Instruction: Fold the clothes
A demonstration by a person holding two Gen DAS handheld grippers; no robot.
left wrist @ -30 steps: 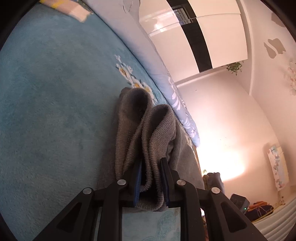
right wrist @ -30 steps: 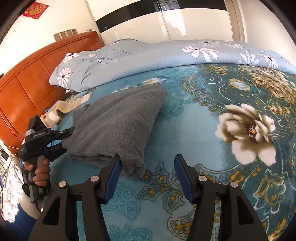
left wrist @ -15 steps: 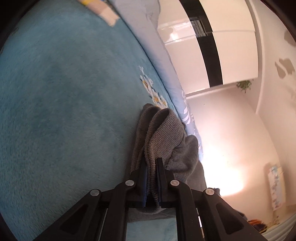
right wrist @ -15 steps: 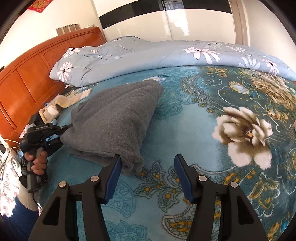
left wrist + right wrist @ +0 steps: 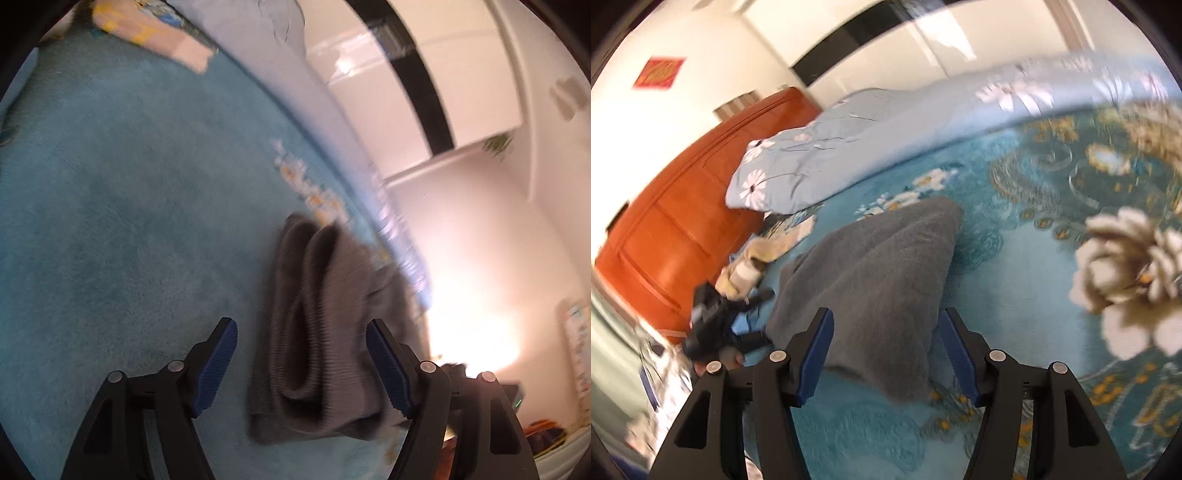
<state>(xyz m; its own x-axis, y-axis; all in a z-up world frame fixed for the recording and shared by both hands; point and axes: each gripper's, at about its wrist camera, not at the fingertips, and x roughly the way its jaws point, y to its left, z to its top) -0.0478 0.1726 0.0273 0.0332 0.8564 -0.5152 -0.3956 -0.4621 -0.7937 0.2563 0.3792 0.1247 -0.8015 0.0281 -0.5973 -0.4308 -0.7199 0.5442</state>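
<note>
A grey knitted garment [image 5: 879,280] lies folded on the teal floral bedspread [image 5: 1015,266]. In the left wrist view its bunched end [image 5: 314,332] lies between the jaws of my left gripper [image 5: 301,343], which is open and not holding it. My right gripper [image 5: 884,332] is open, with its jaws spread over the near corner of the garment. The left gripper and the hand on it show in the right wrist view [image 5: 716,325] at the garment's left end.
A light blue flowered duvet [image 5: 886,140] lies along the far side of the bed. An orange wooden headboard [image 5: 683,206] stands at the left. A cream and yellow cloth [image 5: 761,258] lies near the headboard. White wardrobe doors [image 5: 388,74] stand beyond the bed.
My left gripper was shut on the garment's end and has opened, and the end has dropped onto the bed. My right gripper has moved in over the garment's near corner.
</note>
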